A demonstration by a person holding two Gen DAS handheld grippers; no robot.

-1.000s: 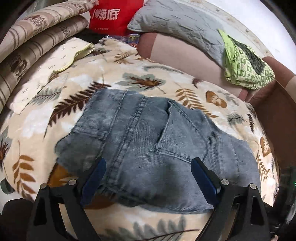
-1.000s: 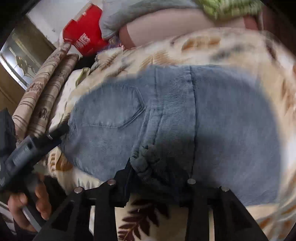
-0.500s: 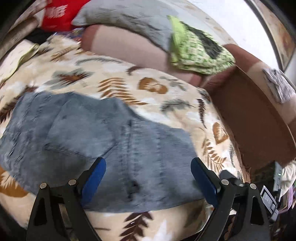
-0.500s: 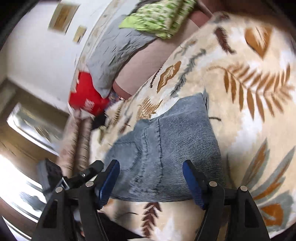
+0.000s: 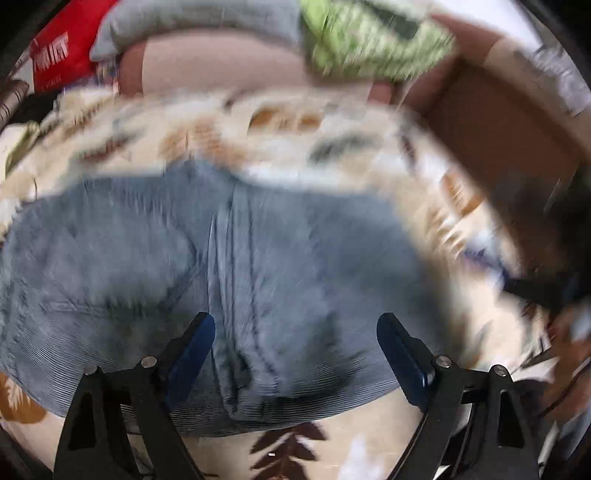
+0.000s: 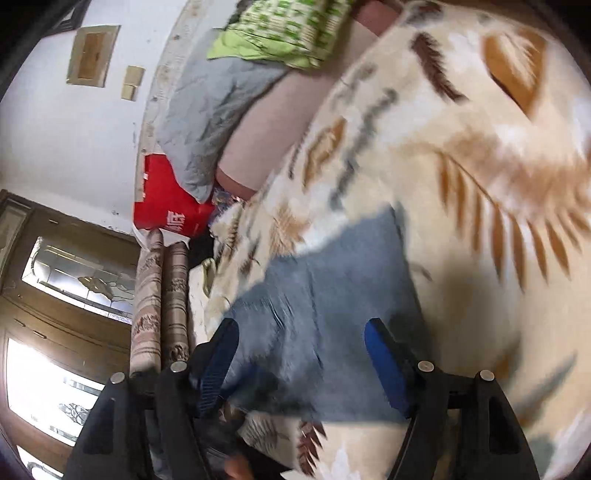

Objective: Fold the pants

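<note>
The folded grey-blue denim pants [image 5: 258,258] lie flat on a leaf-print blanket [image 5: 295,129]; the picture is blurred by motion. My left gripper [image 5: 295,332] hovers over the pants' near edge, its blue pads wide apart and closing slightly, with cloth below the gap but not pinched. In the right wrist view the pants [image 6: 332,295] appear from the side on the blanket [image 6: 480,184]. My right gripper [image 6: 299,343] stands open above their near end and holds nothing.
At the back lie a red bag [image 5: 51,55], a grey pillow [image 5: 184,22] and a green patterned cloth [image 5: 369,37]. A brown sofa arm [image 5: 498,129] rises at the right. Striped rolled cushions [image 6: 159,295] and a glazed wooden door [image 6: 55,295] are at the left.
My right gripper let go of the pants' edge, opened and rolled away from it. The left gripper swung to the right across the pants, staying open.
</note>
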